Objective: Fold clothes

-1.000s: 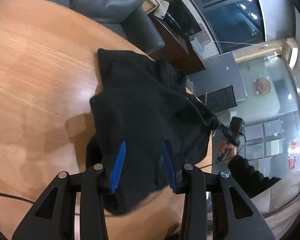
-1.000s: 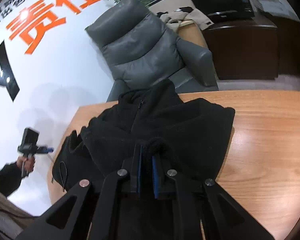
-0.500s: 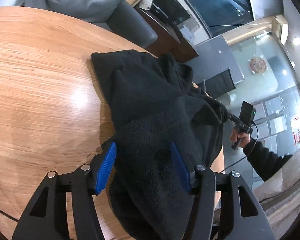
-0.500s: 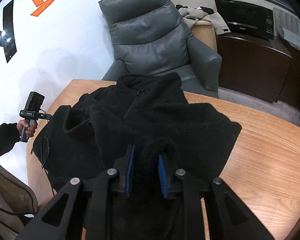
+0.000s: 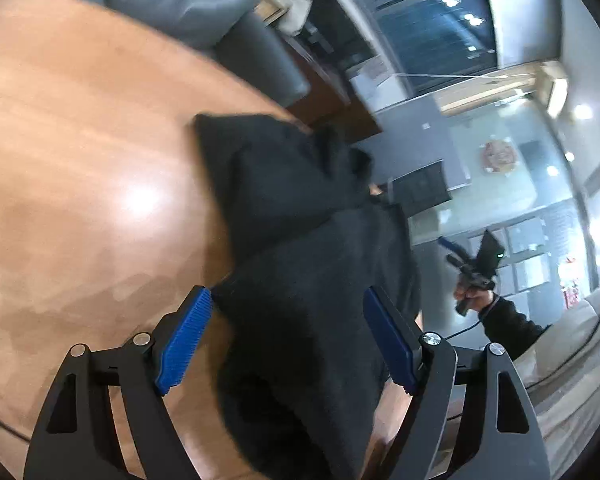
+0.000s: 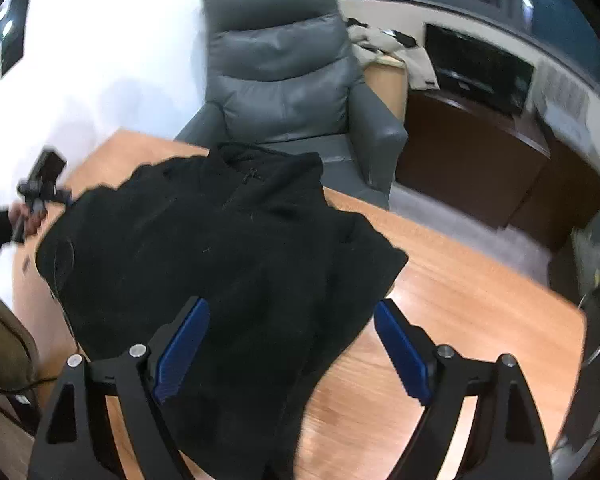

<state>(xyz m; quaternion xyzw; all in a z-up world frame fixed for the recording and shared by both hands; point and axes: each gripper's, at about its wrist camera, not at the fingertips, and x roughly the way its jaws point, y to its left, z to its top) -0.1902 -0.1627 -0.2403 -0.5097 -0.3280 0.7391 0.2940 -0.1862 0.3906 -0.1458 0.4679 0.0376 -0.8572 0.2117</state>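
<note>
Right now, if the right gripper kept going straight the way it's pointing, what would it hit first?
Most likely the black fleece jacket on the wooden table. The right gripper is opening, pads clear of the fabric, which lies directly ahead between them. Depth is hard to judge.

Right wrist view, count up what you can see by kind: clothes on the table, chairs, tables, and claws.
Black fleece zip jacket on the table: 1
Grey leather armchair: 1
Wooden table: 1
Black claws with blue pads: 2, right claw and left claw, held farther off
Total: 5
</note>
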